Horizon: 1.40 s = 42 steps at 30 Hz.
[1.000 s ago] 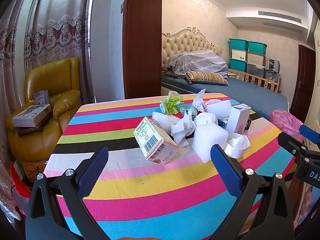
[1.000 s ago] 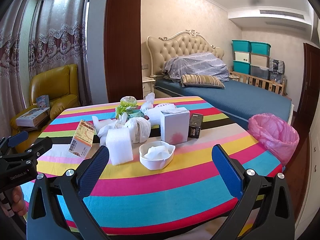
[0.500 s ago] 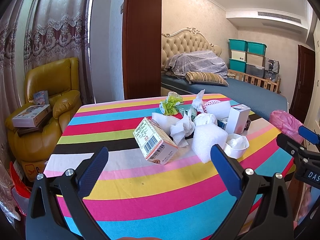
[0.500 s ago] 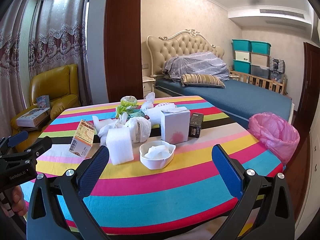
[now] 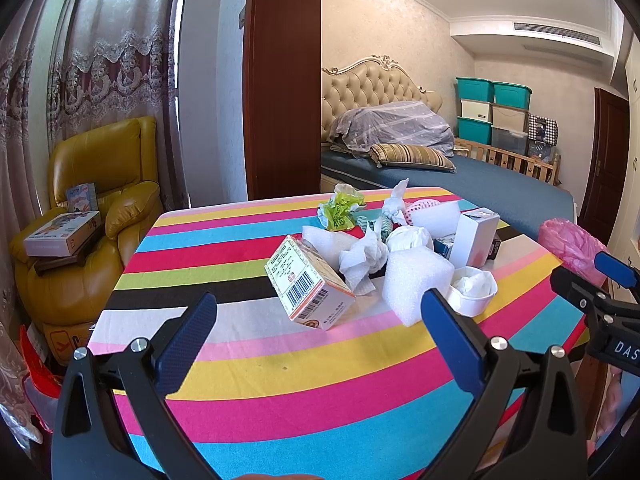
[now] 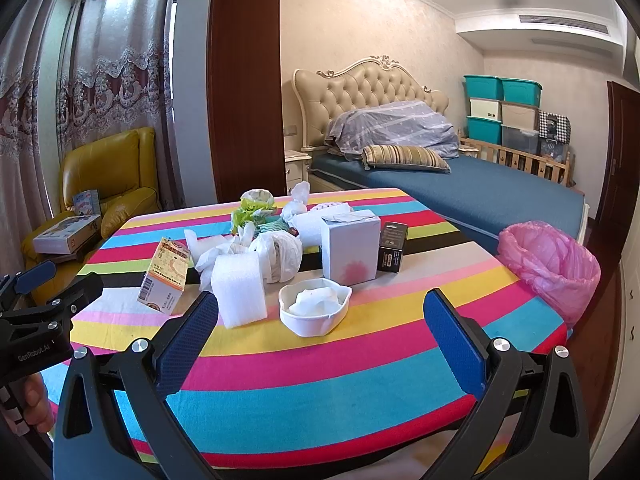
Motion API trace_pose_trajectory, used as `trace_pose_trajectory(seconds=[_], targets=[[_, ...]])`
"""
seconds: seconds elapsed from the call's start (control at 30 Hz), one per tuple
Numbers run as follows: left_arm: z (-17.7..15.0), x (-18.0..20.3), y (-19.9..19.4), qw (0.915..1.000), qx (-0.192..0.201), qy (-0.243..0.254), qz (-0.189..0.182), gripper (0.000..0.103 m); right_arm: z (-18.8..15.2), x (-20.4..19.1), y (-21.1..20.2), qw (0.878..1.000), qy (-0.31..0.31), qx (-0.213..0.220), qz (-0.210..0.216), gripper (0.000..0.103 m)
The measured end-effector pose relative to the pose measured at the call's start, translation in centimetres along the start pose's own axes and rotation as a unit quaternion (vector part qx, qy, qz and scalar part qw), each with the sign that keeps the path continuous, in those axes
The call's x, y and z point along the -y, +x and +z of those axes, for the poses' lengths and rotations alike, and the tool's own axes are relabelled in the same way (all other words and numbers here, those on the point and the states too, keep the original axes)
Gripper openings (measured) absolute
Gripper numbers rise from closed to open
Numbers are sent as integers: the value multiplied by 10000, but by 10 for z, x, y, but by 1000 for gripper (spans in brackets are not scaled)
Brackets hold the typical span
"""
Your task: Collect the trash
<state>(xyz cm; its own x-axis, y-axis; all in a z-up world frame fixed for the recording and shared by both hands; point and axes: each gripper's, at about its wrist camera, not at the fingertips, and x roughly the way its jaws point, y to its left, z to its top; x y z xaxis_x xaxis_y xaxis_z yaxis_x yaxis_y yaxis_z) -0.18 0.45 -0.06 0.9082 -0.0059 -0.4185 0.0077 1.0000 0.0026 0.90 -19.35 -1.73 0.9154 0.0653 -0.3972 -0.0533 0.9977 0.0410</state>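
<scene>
A heap of trash lies mid-table on a striped cloth: an orange-and-white carton (image 5: 310,286) (image 6: 166,276), a white foam block (image 5: 414,286) (image 6: 239,290), crumpled tissues (image 5: 362,260), a green wrapper (image 5: 340,210), a white bowl holding tissue (image 6: 314,306), a tall white box (image 6: 350,250) and a small black box (image 6: 392,252). A bin with a pink liner (image 6: 550,266) stands off the table's right edge. My left gripper (image 5: 318,340) is open, short of the carton. My right gripper (image 6: 320,342) is open too, just before the bowl.
A yellow armchair (image 5: 96,220) with stacked boxes sits left of the table (image 5: 280,380). Behind the table are a dark wooden panel (image 5: 282,80), a bed (image 6: 460,192) and stacked storage crates (image 6: 504,112). A hand (image 6: 34,404) holds the left gripper's handle.
The left wrist view has drifted slightly, so the right gripper sits a little lower at its edge. Nothing on the table has moved and both grippers stay open.
</scene>
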Motion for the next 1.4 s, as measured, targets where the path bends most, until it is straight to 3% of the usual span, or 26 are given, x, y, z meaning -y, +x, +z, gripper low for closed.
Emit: trace_pose_trajectory(seconds=[1.4], targets=[[-1,2,0,10000,-15,43,-26,99,-2,1,3,9999,89,-131,28,96]])
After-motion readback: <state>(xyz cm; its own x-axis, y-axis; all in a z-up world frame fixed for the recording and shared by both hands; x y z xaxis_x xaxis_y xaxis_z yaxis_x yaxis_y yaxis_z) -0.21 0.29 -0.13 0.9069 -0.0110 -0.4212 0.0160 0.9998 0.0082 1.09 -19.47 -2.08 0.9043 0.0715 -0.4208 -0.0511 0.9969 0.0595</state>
